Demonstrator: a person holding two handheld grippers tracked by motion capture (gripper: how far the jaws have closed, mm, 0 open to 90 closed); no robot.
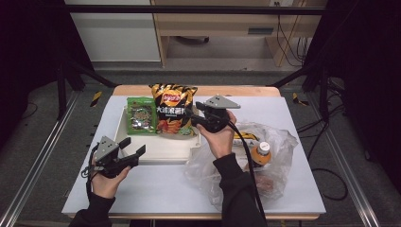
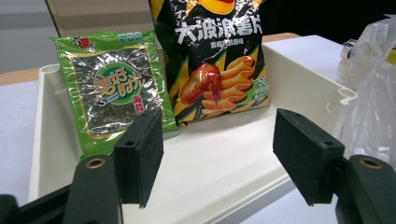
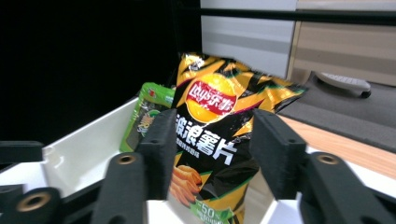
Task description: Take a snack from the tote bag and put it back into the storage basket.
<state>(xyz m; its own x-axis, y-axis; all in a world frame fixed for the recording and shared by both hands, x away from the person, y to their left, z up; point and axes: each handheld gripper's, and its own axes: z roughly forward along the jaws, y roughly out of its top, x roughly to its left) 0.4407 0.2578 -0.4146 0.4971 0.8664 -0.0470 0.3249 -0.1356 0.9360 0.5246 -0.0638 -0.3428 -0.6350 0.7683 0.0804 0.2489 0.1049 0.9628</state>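
Two snack packs stand side by side in the white tray (image 1: 163, 150), leaning on its far wall: the chip bag (image 1: 172, 109) and, at its nine o'clock, the green seaweed packet (image 1: 141, 115). The right gripper (image 1: 190, 115) sits just at the chip bag's three o'clock edge, jaws parted, and in the right gripper view the bag (image 3: 215, 140) stands beyond the pads rather than pinched between them, so that bag looks freshly set down, not held. The left gripper (image 1: 132, 148) waits at the tray's seven o'clock corner, jaws wide and empty.

On handling: the chip bag looks puffed with air, so I'd judge it light, crinkly and slick, with brittle contents that will not forgive a hard squeeze. Best hold is the flat crimped seam along the top, or a side edge, where the film is doubled and nothing inside can crush. It also looks tippy, standing on a narrow base.

At four o'clock from the tray lies a clear plastic bag (image 1: 279, 142) with an orange-capped bottle (image 1: 261, 152) inside, likely the heavier, rigid item.
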